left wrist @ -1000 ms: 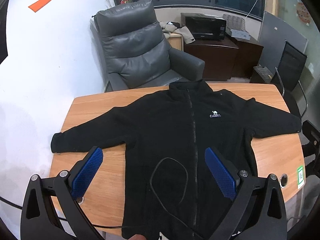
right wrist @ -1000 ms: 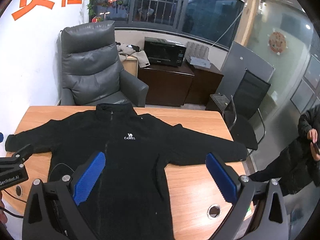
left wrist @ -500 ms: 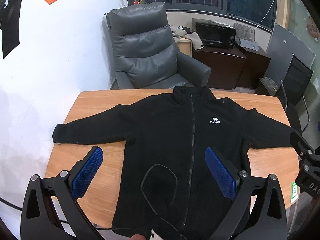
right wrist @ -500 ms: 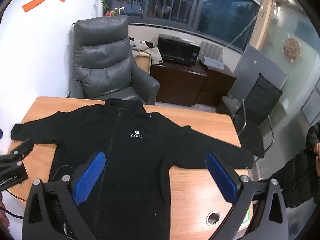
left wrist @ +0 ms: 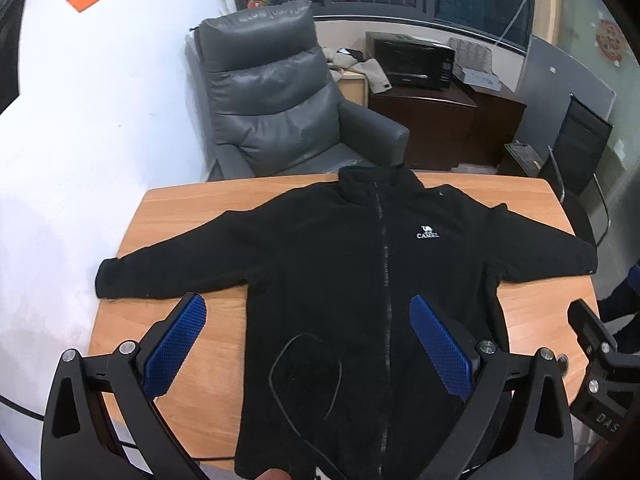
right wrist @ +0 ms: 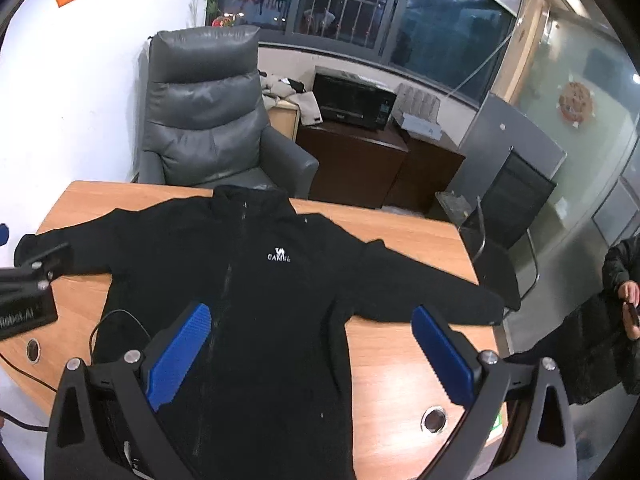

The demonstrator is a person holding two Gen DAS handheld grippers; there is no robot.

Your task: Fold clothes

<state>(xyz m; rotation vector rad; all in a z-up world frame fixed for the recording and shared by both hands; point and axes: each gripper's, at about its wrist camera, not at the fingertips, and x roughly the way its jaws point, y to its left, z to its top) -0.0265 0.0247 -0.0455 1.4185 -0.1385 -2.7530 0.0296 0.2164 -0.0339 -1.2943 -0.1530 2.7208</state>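
Note:
A black fleece jacket (left wrist: 344, 264) with a white CAMEL logo lies flat and zipped on the wooden table (left wrist: 176, 208), front up, both sleeves spread out to the sides. It also shows in the right wrist view (right wrist: 256, 280). My left gripper (left wrist: 308, 340) is open and empty, held above the jacket's lower left part. My right gripper (right wrist: 312, 344) is open and empty, above the jacket's lower right part. A thin black cable (left wrist: 304, 368) loops over the jacket's hem.
A grey leather armchair (left wrist: 272, 104) stands behind the table. A dark cabinet with a microwave (left wrist: 412, 64) is at the back right. A black office chair (right wrist: 516, 208) stands at the table's right end, and a person in black (right wrist: 616, 312) beyond it. Cable grommets (right wrist: 434, 418) sit in the table.
Both grippers have risen and pulled back from the table, so the jacket looks smaller and lower in both views. The jacket has not moved. Both grippers stay open.

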